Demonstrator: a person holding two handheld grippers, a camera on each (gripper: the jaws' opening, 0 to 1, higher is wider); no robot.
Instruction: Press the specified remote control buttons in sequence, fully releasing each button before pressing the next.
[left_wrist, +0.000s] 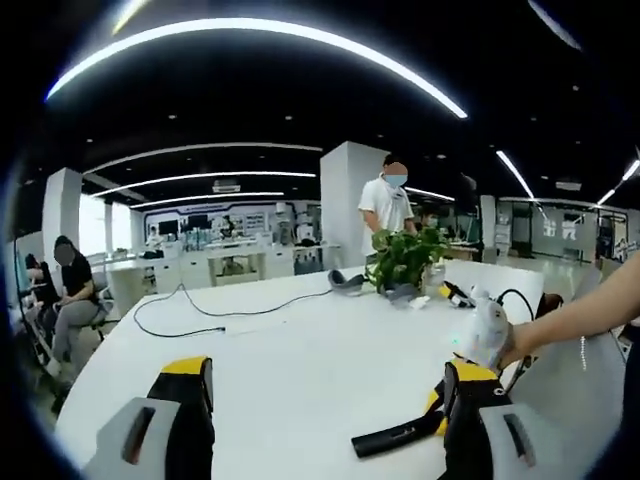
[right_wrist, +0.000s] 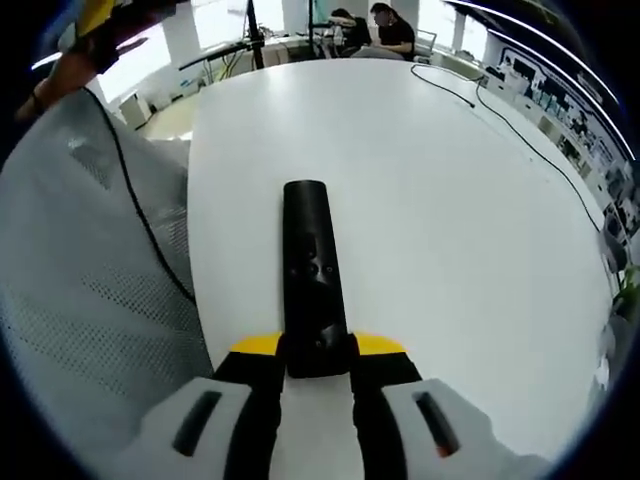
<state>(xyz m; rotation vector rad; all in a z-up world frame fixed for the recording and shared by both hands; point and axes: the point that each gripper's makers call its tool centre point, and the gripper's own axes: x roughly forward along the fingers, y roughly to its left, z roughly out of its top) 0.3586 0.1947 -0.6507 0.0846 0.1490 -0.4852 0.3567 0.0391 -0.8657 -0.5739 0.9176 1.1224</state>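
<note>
Remote (right_wrist: 312, 275): your right gripper (right_wrist: 318, 372) clamps its near end, buttons up for pressing; left gripper (left_wrist: 325, 400) jaws apart, holding nothing, over the table (left_wrist: 290, 350)

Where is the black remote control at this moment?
In the right gripper view the black remote control lies lengthwise on the white table, its near end between the right gripper fingers, beside grey mesh fabric.

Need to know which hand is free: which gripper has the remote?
The right gripper: its jaws are shut on the black remote, held above the white table. The left gripper is open, gripping nothing.
</note>
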